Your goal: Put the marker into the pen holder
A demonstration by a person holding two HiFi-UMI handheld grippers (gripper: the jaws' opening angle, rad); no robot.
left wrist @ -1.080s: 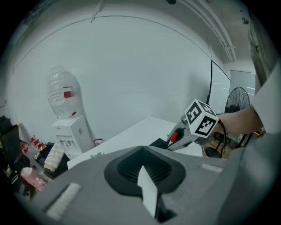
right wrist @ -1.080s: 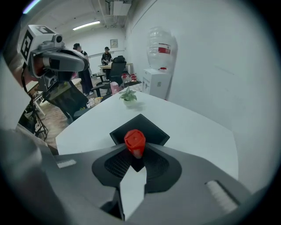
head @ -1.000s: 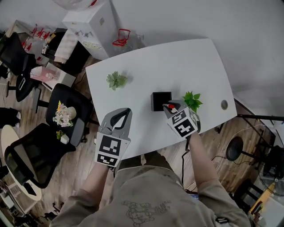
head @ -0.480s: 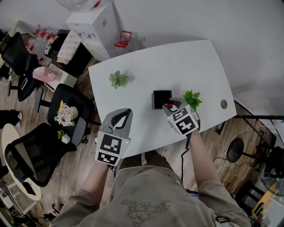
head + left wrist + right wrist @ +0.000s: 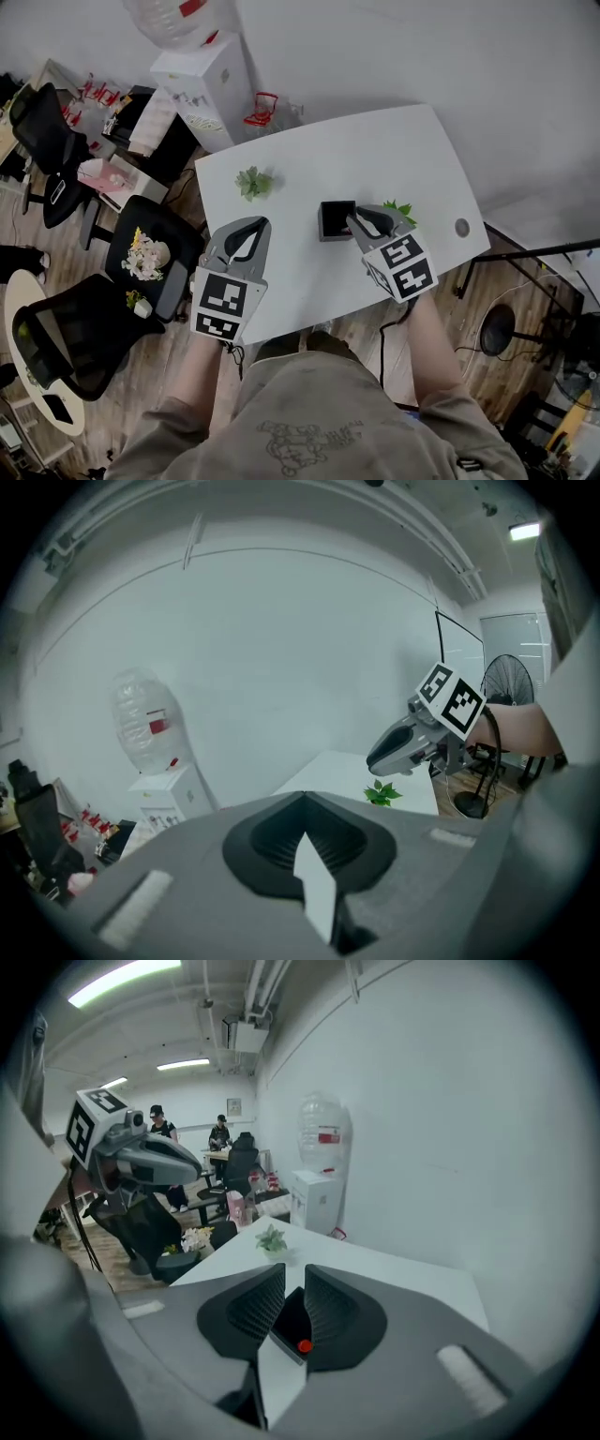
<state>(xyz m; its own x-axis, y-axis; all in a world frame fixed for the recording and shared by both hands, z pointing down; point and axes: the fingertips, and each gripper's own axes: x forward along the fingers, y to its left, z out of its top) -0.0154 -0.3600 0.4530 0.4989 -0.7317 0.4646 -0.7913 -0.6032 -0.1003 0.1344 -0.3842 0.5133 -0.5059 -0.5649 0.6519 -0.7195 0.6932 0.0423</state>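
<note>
The black square pen holder [image 5: 332, 221] stands mid-table. My right gripper [image 5: 356, 218] hangs just over its right side, jaws slightly parted. In the right gripper view, the holder [image 5: 284, 1324] shows through the gap between the jaws of that gripper [image 5: 293, 1281], and the marker's red end [image 5: 305, 1345] sits inside it, clear of both jaws. My left gripper [image 5: 253, 228] is shut and empty over the table's near left edge, well away from the holder; its jaws [image 5: 305, 803] meet at the tips.
The white table [image 5: 375, 150] holds a small green plant [image 5: 252, 182] at the left and another [image 5: 405, 210] right behind the right gripper. A round cable hole [image 5: 460, 227] lies near the right edge. Black office chairs [image 5: 155, 253] and a water dispenser [image 5: 202, 80] stand off to the left.
The right gripper moved left from beside the holder to over it, and the red-ended marker it held now sits in the holder. The left gripper barely moved.
</note>
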